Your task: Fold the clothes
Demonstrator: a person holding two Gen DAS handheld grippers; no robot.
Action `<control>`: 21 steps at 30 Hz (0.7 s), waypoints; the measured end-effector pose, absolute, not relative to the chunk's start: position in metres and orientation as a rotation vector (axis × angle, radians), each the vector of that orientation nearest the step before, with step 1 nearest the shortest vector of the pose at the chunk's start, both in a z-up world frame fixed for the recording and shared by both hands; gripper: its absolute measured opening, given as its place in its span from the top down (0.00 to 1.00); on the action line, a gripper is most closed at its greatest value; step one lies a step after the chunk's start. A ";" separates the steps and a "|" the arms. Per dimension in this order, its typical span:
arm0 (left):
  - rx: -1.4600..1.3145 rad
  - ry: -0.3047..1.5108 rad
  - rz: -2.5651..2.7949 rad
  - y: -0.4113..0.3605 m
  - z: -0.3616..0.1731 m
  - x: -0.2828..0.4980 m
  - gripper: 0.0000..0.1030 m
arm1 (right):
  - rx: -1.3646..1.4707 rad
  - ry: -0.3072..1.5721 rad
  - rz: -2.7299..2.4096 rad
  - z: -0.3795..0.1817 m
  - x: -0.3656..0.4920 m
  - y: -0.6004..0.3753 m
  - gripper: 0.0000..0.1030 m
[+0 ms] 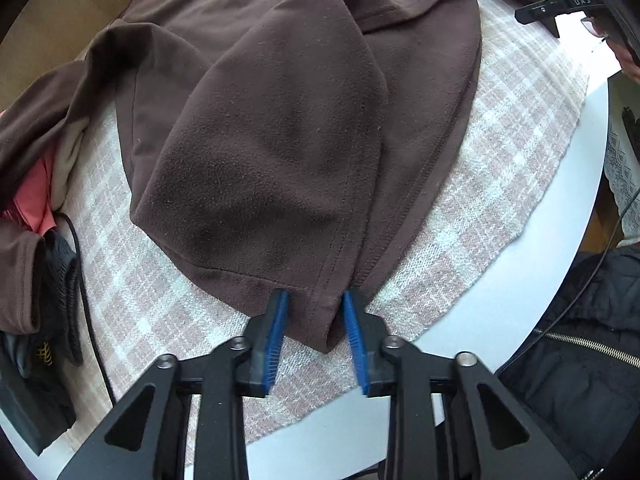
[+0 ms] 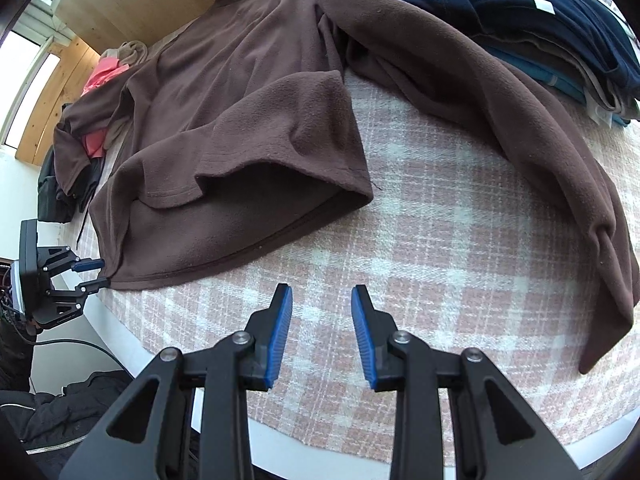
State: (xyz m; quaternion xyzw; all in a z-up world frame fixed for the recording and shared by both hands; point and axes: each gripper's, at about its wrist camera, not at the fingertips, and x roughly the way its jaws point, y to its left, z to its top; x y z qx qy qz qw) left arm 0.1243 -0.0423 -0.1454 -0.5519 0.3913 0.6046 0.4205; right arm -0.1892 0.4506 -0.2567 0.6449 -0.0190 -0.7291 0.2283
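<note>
Two tongs (image 1: 316,300) (image 2: 322,304), sweater (image 1: 280,140) hem maybe pinched

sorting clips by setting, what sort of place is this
Probably a room at home: a table under a plaid cloth, a brown fleece top spread on it, and a stack of folded clothes beside it.
</note>
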 end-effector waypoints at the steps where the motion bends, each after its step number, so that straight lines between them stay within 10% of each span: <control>1: -1.392 0.961 1.522 -0.044 -0.144 0.122 0.86 | 1.776 -0.056 -2.008 -0.257 -0.190 0.451 0.70; 21: -1.379 0.845 1.619 -0.067 -0.118 0.109 0.93 | 1.700 0.053 -2.092 -0.256 -0.205 0.449 0.70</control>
